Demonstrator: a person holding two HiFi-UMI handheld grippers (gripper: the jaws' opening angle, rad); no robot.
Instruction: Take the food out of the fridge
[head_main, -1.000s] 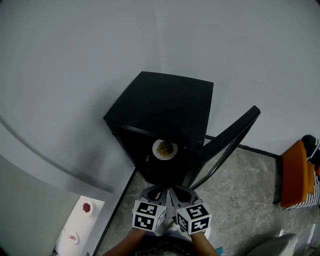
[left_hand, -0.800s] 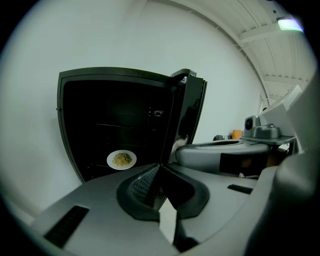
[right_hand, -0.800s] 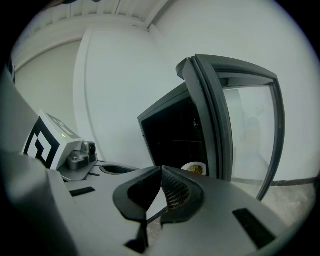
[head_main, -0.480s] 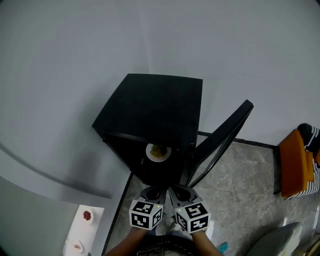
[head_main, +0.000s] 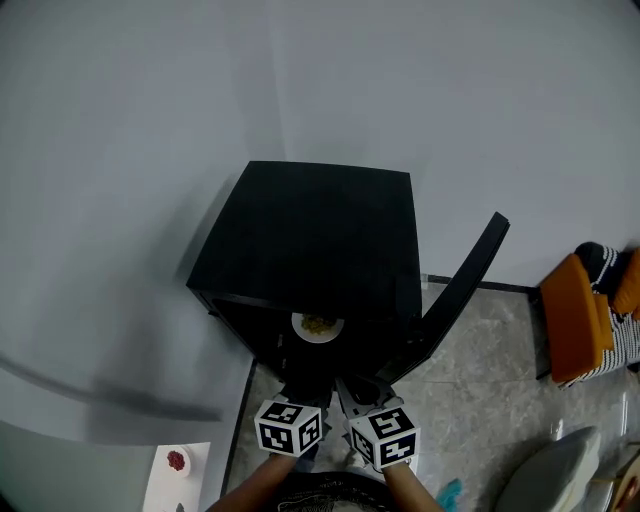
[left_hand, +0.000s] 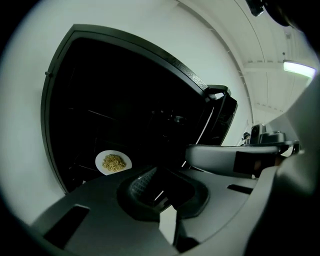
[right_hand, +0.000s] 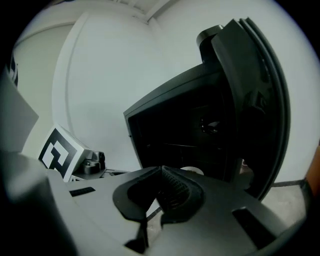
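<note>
You are at the reach-in step. The fridge (head_main: 320, 230) fills the middle of the head view. Its door (head_main: 465, 280) stands open at the right, so the way in is free.

The food (head_main: 318, 323) is a small yellow heap on a white plate (head_main: 300, 333). The plate sits on a shelf inside the dark fridge, just under the top edge of the opening. Nothing has been lifted out yet.

Your two grippers are side by side at the bottom of the head view, in front of the opening. They are near the plate but not touching it. The left gripper (left_hand: 152, 180) is clenched, with nothing between its jaws. In its view the plate shows at the left middle, above and to the left of the jaws. The right gripper (right_hand: 162, 180) looks clenched too, and it is empty. In its view only a thin bit of the plate peeks out, just right of the jaws, and the door rises at the right.

I think the next move goes like this:
- Let one gripper's jaws come apart before you go in.
- Aim it at the near rim of the plate, not at the food.
- Pinch the rim firmly, because a plate can tip.
- Keep the plate flat as you pull it out, so the heap does not slide off.
- Mind the door on the right and the top edge of the opening.
</note>
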